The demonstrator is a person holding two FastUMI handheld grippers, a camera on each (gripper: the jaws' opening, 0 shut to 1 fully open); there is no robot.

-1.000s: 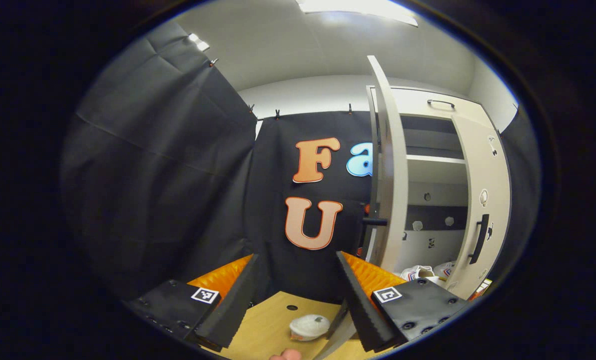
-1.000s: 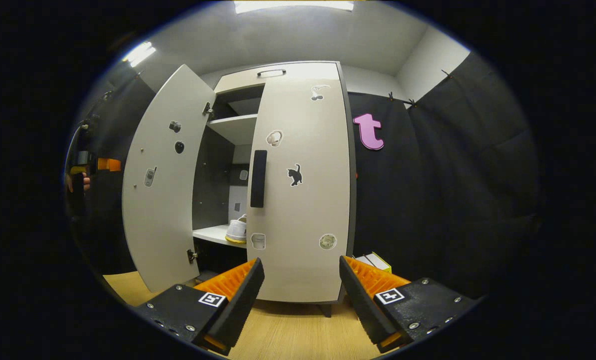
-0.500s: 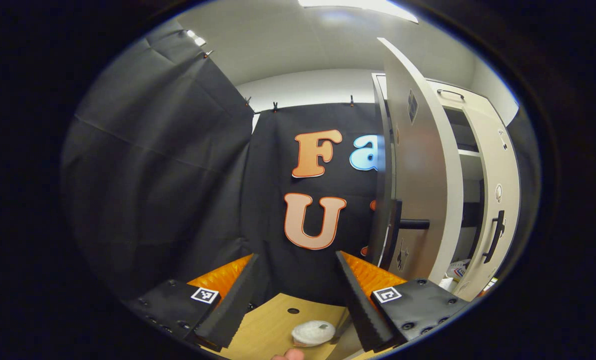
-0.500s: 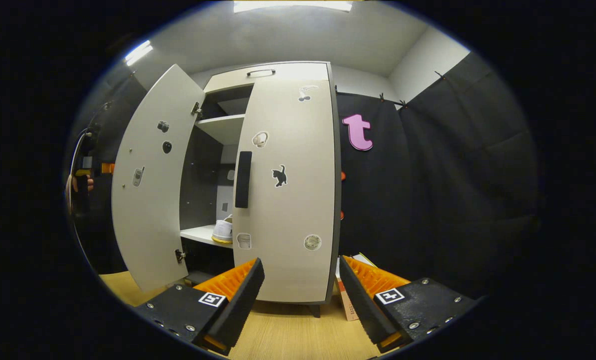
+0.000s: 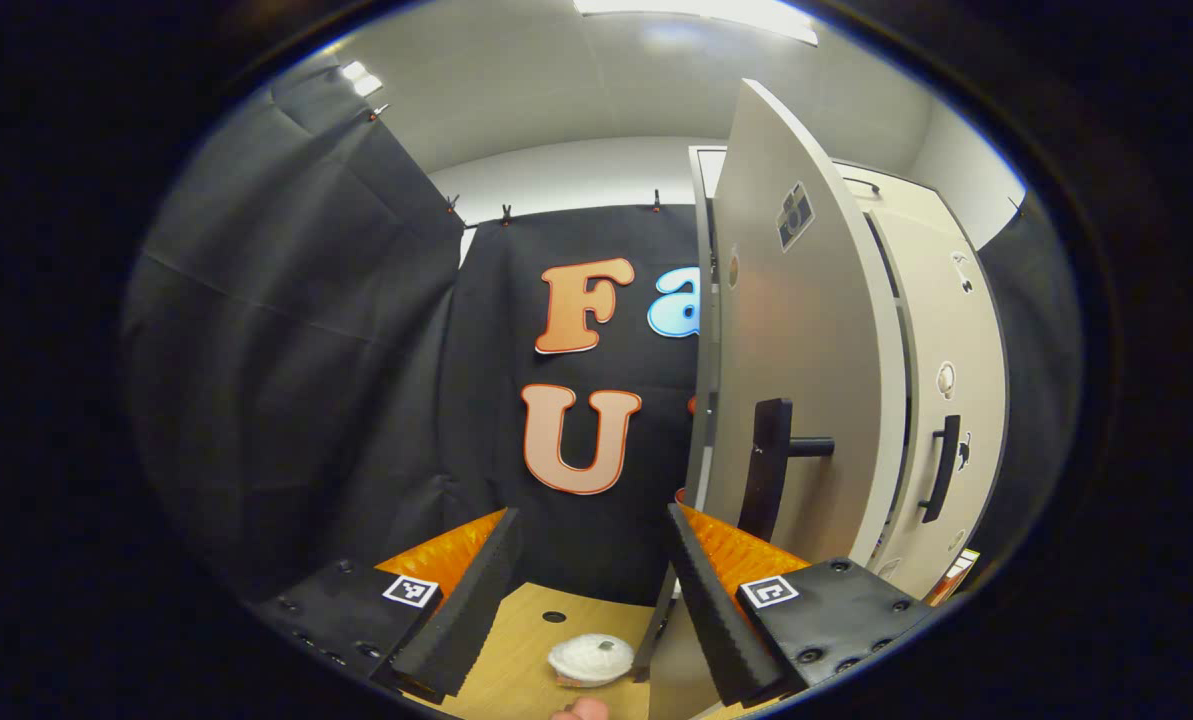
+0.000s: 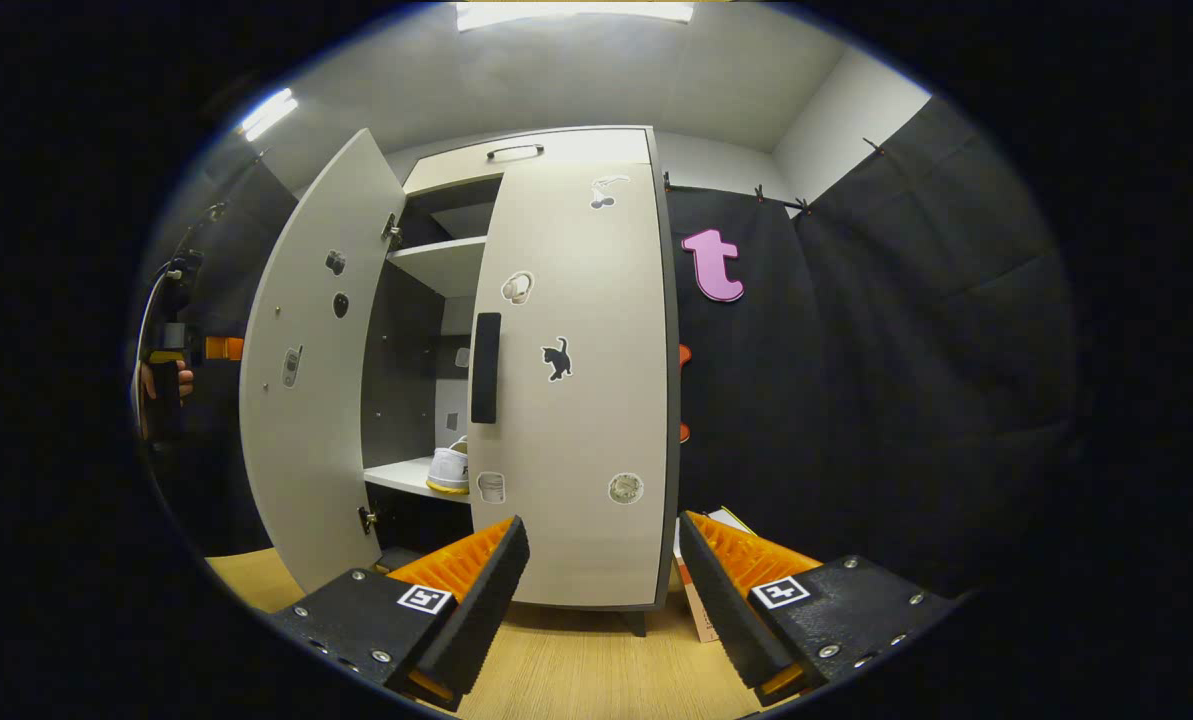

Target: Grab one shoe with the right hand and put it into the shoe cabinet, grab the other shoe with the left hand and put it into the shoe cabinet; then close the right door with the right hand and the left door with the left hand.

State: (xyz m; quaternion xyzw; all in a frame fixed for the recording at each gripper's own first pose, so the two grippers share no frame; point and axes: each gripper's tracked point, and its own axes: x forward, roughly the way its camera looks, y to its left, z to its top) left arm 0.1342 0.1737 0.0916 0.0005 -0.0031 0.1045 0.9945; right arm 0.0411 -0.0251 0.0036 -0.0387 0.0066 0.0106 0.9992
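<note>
Beside the cabinet [image 6: 556,150], the wide, empty left claw [image 5: 588,590] should push the half-open left door [image 5: 806,380] flush, clear of the shoe [image 6: 450,470].

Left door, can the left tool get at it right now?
Probably yes: the left door stands ajar just right of the open left tool, its outer face and handle unobstructed.

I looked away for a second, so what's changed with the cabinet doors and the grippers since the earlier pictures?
The left door has swung further toward shut; a gap still shows a shoe on the shelf. Nothing was grasped or released: the left gripper and right gripper keep open, empty jaws. The right door stays closed, and the white round object remains on the floor.
</note>
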